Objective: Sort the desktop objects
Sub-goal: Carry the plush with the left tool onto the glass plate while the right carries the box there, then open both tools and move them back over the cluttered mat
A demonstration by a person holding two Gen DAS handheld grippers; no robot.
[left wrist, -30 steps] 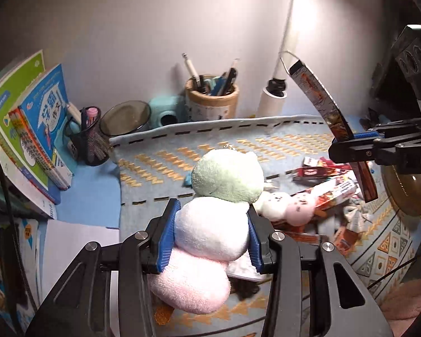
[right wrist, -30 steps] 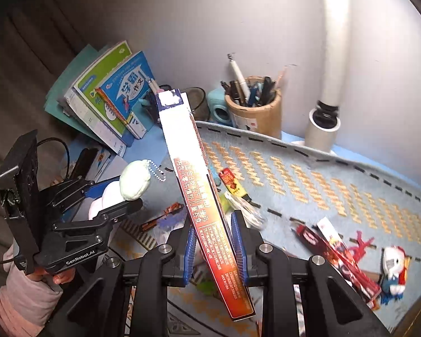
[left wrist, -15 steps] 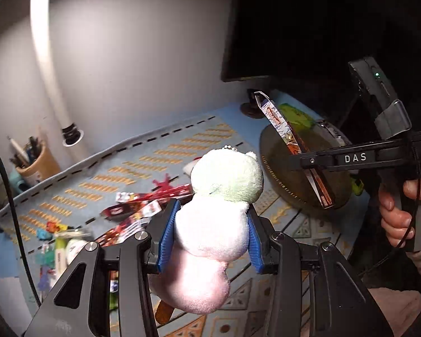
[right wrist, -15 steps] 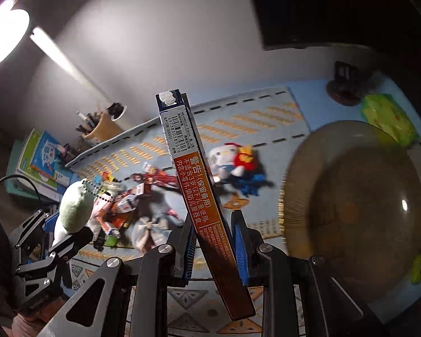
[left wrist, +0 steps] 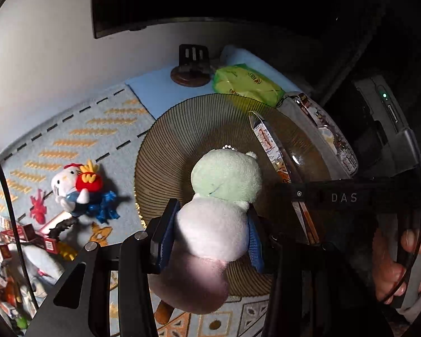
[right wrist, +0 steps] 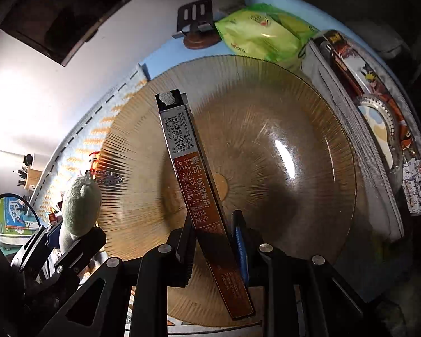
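My left gripper is shut on a plush toy with a pale green head, white middle and pink bottom. It hangs over the ribbed amber glass plate. My right gripper is shut on a long narrow orange-and-grey box, held upright over the middle of the same plate. In the left wrist view the box and the right gripper's black arm stand just right of the plush. In the right wrist view the plush sits at the plate's left edge.
A green snack bag, a round dark stand and a grey pencil case lie behind and right of the plate. Left on the patterned mat lie a white cat doll, red and blue figures and small boxes. A hand is at right.
Both grippers have swept from the cluttered left of the desk to above the amber plate, carrying the plush and the box. The right gripper has rolled, and both now point more steeply down.
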